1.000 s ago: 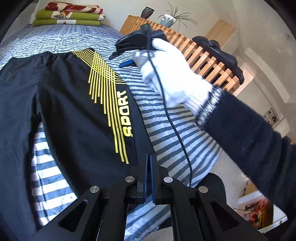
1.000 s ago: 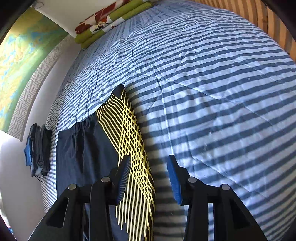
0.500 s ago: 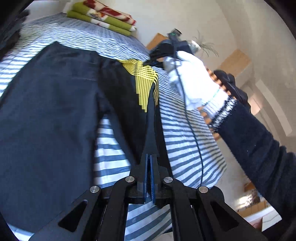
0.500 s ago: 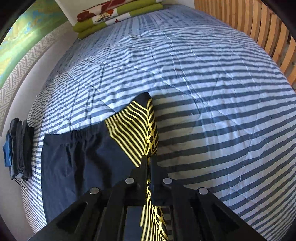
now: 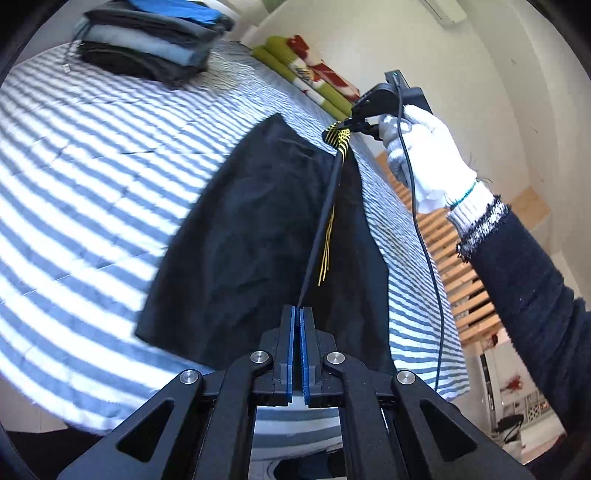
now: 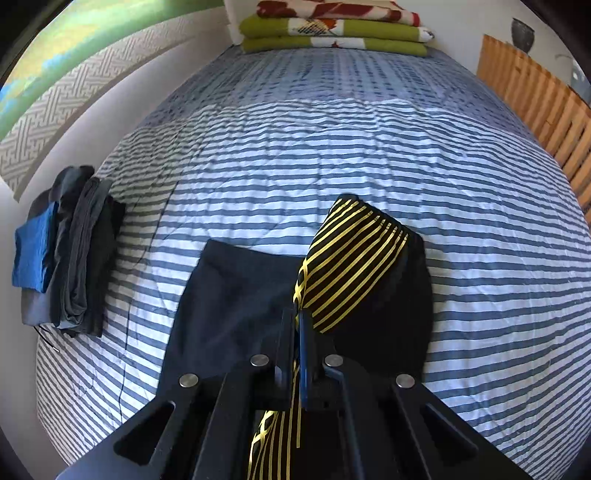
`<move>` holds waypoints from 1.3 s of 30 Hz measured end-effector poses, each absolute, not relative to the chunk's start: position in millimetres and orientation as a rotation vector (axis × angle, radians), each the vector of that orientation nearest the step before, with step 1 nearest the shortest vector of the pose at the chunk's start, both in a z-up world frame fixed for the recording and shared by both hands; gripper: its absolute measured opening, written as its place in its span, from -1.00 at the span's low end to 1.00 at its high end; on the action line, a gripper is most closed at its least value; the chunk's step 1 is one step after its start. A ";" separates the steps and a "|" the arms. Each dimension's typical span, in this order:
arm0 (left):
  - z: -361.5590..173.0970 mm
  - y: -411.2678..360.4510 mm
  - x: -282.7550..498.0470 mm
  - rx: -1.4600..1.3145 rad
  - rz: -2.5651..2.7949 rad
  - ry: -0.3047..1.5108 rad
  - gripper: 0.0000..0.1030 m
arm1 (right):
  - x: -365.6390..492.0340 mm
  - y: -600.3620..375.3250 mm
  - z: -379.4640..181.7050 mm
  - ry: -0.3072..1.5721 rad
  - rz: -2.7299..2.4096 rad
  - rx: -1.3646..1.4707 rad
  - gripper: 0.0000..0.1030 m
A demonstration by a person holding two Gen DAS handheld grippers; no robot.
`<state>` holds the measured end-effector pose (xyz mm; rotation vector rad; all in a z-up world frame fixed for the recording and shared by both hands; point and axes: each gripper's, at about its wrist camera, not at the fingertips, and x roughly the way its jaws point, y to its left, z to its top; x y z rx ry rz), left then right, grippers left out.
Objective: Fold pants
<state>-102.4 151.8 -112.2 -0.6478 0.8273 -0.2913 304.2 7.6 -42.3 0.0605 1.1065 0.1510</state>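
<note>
Pants [image 5: 258,229] edge between both grippers' fingers [image 5: 291,354]

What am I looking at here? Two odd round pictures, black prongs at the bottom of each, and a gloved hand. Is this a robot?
No robot: a person holds a two-finger gripper in each hand, with a wide-angle camera on each looking along its fingers. One picture is from the left gripper, the other from the right gripper. The gloved hand carries the right one. On the striped bed lie black pants with yellow stripes. Both grippers are shut on the pants' edge, lifting it to fold. Folded clothes and blankets sit farther off.
</note>
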 end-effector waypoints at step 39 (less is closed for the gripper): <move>-136.9 205.2 -120.2 -0.734 -0.126 0.895 -0.97 | -27.4 -36.4 -138.2 1.394 0.467 0.163 -0.43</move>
